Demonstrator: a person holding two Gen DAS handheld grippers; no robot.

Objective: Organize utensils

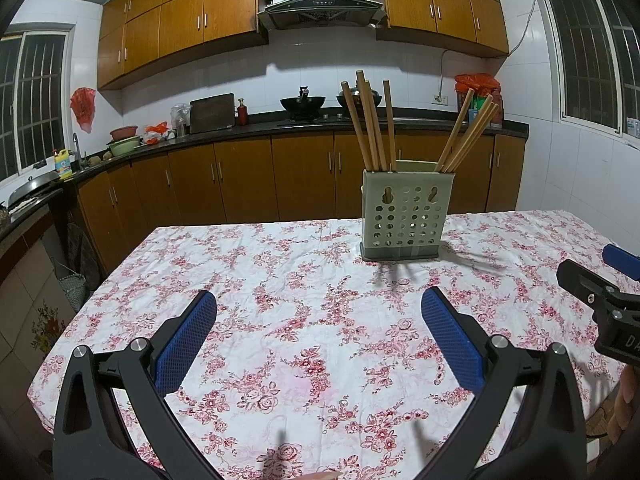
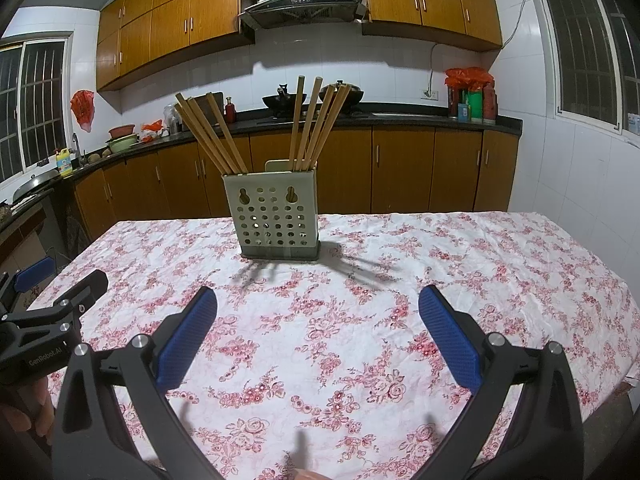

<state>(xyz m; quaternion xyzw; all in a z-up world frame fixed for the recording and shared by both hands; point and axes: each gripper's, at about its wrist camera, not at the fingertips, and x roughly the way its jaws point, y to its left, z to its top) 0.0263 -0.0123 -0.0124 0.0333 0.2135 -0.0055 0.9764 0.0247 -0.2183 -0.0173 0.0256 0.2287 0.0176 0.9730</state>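
Chopsticks (image 1: 370, 124) upright, perforated holder (image 1: 402, 214)

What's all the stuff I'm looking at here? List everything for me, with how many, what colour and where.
Holder: one, pale green with round holes, standing on the table toward the far side.
Chopsticks: about eight, light wood, upright in the holder in two leaning bunches.
Tablecloth: one, white with red flowers, covering the table.
Cabinets: brown wood, along the wall above and below the dark counter.
Range hood: one, silver, above the stove.
Woks: two, dark, on the stove.
Cutting board: one, dark, leaning on the counter.
Left claw: black with blue pads, open, above the near table.
Right claw: same, open.
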